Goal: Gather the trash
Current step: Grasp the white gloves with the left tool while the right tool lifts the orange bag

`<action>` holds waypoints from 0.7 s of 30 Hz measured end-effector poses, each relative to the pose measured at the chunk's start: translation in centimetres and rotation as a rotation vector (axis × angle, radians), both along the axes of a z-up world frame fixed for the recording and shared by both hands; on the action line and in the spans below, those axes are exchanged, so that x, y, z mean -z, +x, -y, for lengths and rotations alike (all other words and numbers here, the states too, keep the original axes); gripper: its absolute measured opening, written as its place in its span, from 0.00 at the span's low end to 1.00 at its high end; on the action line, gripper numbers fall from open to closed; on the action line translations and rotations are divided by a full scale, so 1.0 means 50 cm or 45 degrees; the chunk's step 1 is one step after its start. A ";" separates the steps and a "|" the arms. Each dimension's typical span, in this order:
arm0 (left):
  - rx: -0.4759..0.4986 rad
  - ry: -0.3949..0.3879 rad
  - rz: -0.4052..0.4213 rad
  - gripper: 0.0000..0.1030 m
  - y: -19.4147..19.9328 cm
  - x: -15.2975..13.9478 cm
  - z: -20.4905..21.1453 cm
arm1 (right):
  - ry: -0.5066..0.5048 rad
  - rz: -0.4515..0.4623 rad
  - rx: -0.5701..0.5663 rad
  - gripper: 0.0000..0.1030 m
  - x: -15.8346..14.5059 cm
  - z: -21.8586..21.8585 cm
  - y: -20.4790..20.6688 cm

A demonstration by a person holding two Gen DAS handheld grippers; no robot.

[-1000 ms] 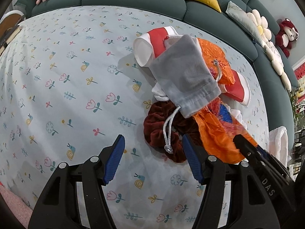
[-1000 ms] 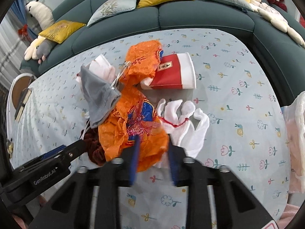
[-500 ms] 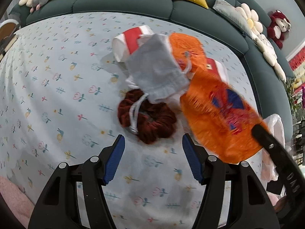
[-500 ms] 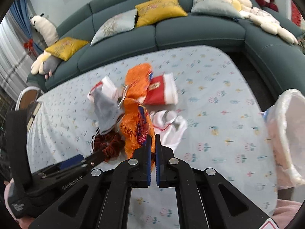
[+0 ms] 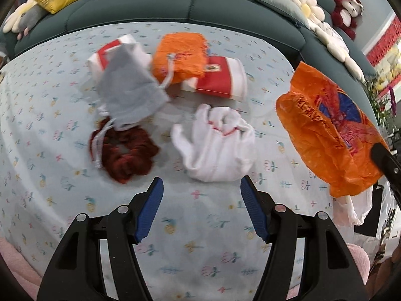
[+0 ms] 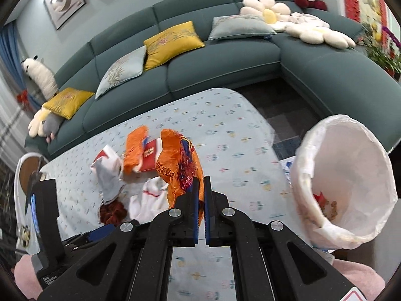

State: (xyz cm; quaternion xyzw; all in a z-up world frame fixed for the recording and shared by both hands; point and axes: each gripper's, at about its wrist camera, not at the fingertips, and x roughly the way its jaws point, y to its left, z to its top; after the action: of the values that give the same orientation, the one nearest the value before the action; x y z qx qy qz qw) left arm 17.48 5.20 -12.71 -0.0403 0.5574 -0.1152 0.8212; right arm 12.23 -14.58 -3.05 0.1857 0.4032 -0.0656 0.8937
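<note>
Glove [image 5: 215, 145] right of scrunchie [image 5: 125, 150] (pouch [image 5: 127, 92] overlapping it); box [image 5: 218, 77] behind glove.

The left wrist camera looks steeply down along the spread fingers of the left gripper [image 5: 201, 195], close above the patterned tablecloth [image 5: 50, 170], facing the teal sofa [image 5: 175, 5]; the right wrist camera sits higher and farther back behind the right gripper [image 6: 200, 188], angled across the table toward the same sofa, taking in the lined bin [image 6: 348, 190] at right. Both views share the white gloves [image 5: 215, 148], the orange bag [image 5: 333, 135] and the sofa cushions
</note>
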 end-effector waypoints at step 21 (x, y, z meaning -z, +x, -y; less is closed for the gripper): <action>0.129 0.027 -0.072 0.08 0.052 0.070 0.106 | 0.081 -0.055 0.088 0.03 0.063 0.089 -0.005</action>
State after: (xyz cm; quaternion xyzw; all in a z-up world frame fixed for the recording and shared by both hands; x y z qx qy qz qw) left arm 20.10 -0.11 -16.20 -0.0065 0.5828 -0.1496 0.7987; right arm 11.98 -19.04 -6.19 0.2264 0.4178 -0.0875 0.8755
